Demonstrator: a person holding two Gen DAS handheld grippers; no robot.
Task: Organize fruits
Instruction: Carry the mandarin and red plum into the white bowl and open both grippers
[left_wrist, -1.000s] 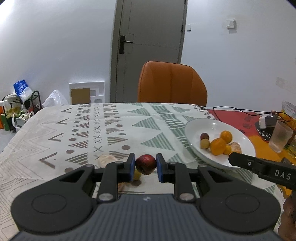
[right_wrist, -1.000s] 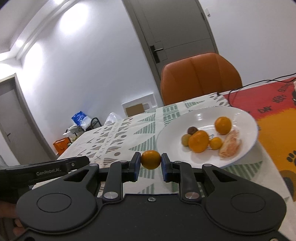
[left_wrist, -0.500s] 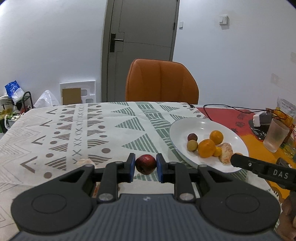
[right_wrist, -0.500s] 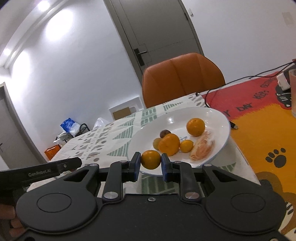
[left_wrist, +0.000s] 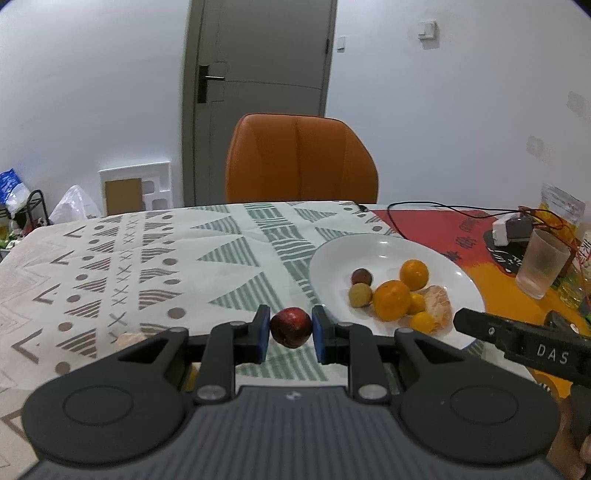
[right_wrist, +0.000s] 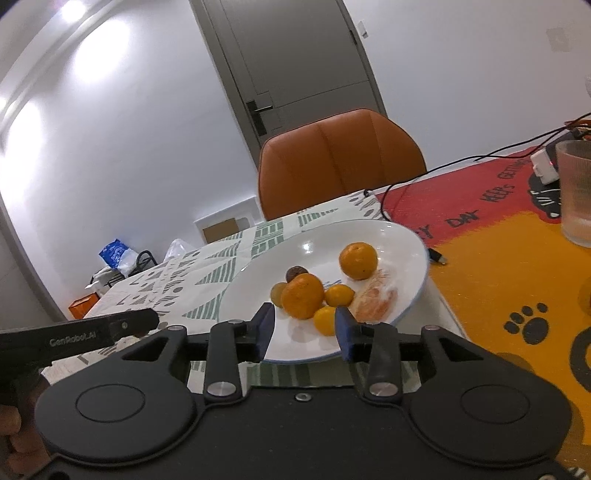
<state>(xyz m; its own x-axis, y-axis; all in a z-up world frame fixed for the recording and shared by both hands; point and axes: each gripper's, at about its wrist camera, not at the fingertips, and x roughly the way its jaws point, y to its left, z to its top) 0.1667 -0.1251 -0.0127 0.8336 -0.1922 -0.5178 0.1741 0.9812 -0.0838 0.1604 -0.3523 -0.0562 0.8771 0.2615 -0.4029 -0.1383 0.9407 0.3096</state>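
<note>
The small orange (right_wrist: 325, 320) that the right claw (right_wrist: 305, 332) carried a second ago is now out from between its pads and sits on the white plate (right_wrist: 402, 243), at the near edge of the fruit pile; the claw's jaws are opening and nothing is pinched between them. The plate has also come closer in both views. It stands on the table (left_wrist: 110, 258) toward its right side, where the patterned cloth meets the red and orange mat (right_wrist: 517, 266), and it holds two larger oranges, smaller orange fruits, a peeled citrus piece (right_wrist: 375, 301) and two small dull round fruits.

The left claw (left_wrist: 290, 334) is pressed together on a dark red fruit (left_wrist: 290, 327), held in the air short of the plate's left rim.

To finish well, the right claw should probably spread fully and draw straight back, so a pad does not nudge the released orange or roll the pile. The left claw then needs to pass over the rim, lower near a bare patch of plate, and only then let go, since a round fruit dropped from height could run off.
</note>
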